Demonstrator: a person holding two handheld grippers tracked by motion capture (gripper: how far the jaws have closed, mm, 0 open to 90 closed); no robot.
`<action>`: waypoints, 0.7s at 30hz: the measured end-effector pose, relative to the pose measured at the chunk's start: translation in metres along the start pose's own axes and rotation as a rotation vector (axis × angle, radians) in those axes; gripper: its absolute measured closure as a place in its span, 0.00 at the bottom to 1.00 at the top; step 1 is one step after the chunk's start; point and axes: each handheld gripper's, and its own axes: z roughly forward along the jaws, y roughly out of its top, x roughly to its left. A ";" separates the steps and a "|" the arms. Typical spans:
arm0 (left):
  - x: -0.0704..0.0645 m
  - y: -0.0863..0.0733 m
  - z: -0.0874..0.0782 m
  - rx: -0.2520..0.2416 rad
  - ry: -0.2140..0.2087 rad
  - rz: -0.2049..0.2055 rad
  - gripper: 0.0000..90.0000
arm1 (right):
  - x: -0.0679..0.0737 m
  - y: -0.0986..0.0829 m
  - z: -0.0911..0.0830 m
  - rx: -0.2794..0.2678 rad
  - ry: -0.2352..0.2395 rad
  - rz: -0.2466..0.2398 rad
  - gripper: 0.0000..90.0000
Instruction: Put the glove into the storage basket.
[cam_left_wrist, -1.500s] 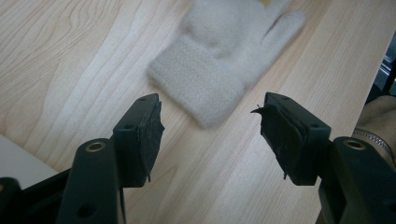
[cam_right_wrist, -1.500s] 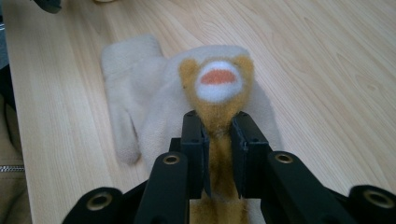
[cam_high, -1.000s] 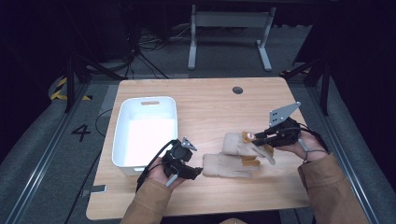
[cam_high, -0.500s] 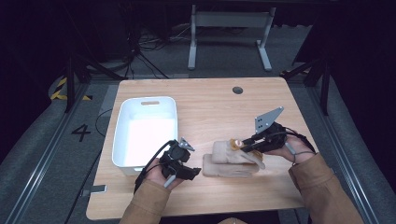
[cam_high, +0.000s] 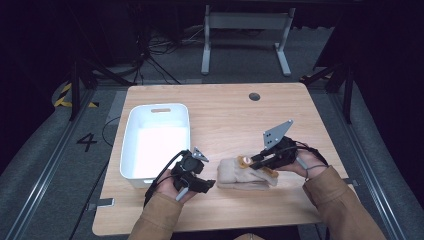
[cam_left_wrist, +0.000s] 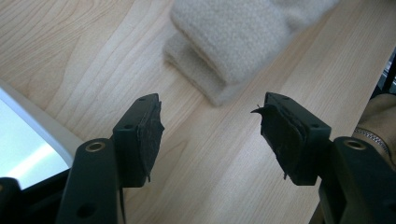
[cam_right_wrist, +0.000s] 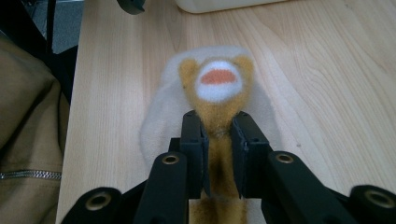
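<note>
A beige sock (cam_high: 239, 179) lies folded on the wooden table near its front edge, and its fuzzy cuff end (cam_left_wrist: 243, 42) is close ahead in the left gripper view. My right gripper (cam_high: 254, 162) is shut on the sock's tan tip (cam_right_wrist: 217, 79), which has a white and orange patch, and holds it over the beige part (cam_right_wrist: 156, 123). In the right gripper view the jaws (cam_right_wrist: 218, 135) pinch that tan strip. My left gripper (cam_high: 207, 184) is open just left of the sock, its jaws (cam_left_wrist: 210, 135) apart over bare wood.
A white bin (cam_high: 131, 150) stands at the left of the table, right behind my left hand; its rim (cam_left_wrist: 32, 128) shows at the left of the left gripper view. A round cable hole (cam_high: 254, 96) sits near the table's far edge.
My right gripper has moved left with the sock's tan end, folding it over the beige part. The left gripper has stayed open beside the sock.
</note>
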 end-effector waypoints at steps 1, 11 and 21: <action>0.000 0.000 0.000 0.000 -0.001 0.002 0.43 | -0.001 -0.001 0.004 0.007 0.006 0.002 0.85; 0.000 0.001 0.001 0.002 -0.003 0.007 0.43 | -0.005 -0.009 0.019 0.067 0.029 0.020 0.84; -0.002 0.006 0.006 0.008 -0.012 0.019 0.43 | -0.005 -0.016 0.025 0.114 0.030 0.040 0.83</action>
